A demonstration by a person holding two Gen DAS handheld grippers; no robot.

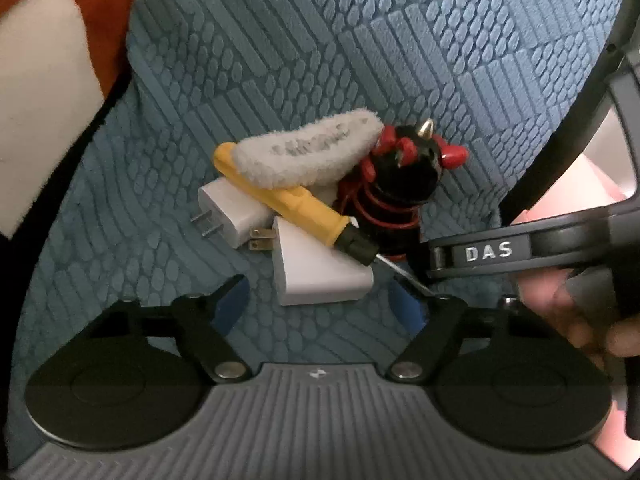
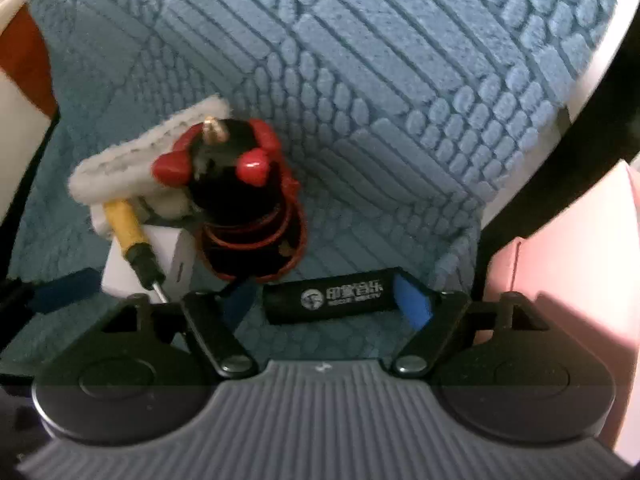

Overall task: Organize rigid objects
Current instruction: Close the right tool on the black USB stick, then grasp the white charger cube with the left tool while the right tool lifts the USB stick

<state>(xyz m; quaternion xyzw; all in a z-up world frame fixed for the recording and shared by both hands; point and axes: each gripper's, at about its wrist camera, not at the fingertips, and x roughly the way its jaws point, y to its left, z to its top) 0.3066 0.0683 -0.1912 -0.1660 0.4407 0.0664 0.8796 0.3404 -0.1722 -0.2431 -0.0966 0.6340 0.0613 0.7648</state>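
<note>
Left gripper (image 1: 320,300) released, jaws astride the white charger (image 1: 320,276). Right gripper (image 2: 326,300) released around the black stick (image 2: 332,300). Risk: the screwdriver (image 1: 296,204) lying across the charger could snag and roll off when lifted.

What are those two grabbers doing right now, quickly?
Left gripper: open, fingers either side of the white charger, not gripping.
Right gripper: open, black stick between its fingers, seemingly not squeezed.

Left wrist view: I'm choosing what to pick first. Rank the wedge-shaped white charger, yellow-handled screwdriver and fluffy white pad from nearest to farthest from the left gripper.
1. Wedge-shaped white charger, between the jaws.
2. Yellow-handled screwdriver, lying across it.
3. Fluffy white pad, topmost.
</note>
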